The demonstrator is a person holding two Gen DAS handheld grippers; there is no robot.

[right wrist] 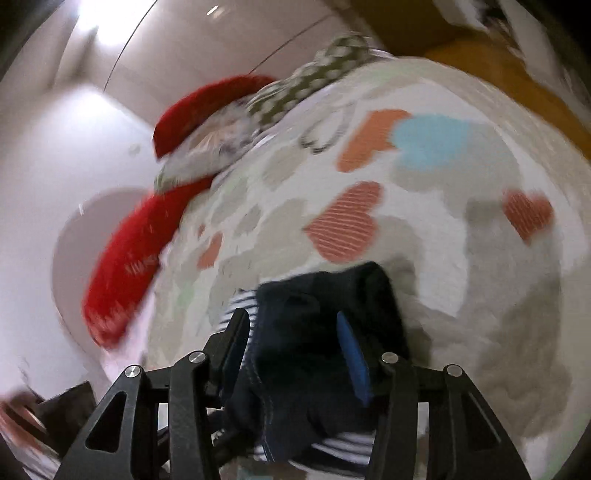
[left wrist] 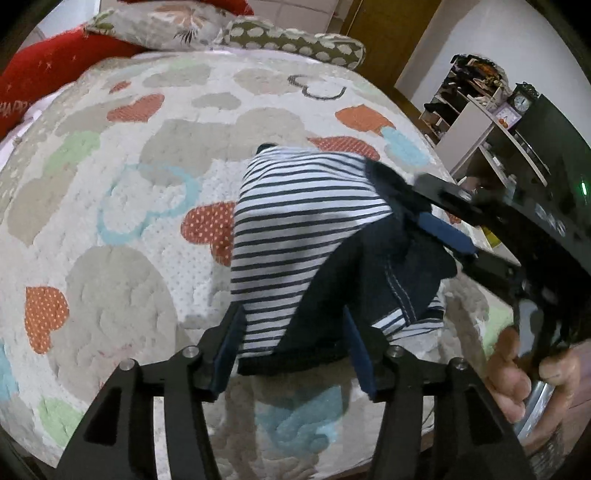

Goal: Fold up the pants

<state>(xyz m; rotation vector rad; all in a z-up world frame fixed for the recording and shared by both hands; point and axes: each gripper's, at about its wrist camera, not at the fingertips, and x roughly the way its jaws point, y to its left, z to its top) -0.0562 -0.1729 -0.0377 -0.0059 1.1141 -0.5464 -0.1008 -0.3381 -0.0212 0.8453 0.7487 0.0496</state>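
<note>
The left claw [left wrist: 291, 347] sits low over the bed [left wrist: 122, 206], its fingers spread wide around the near hem of the pants [left wrist: 295, 236]; the cloth lies between the pads, but they do not look pressed onto it, so I judge this side as loose or barely caught. If the pants are lifted now, that hem could slide out and the fold would open. Just beyond, the navy waistband part is doubled over the striped cloth in an uneven heap, so a pull from one side alone would likely twist it instead of laying it flat. The right claw [right wrist: 295, 350] is also apart, with a thick bunch of dark cloth crowded between its fingers; its view is smeared by motion, so whether it truly grips is hard to say. A fast swing with so bulky a bunch could drop layers or drag the whole garment across the quilt. Farther off lie the pillows [left wrist: 229, 33], well apart from the work.
</note>
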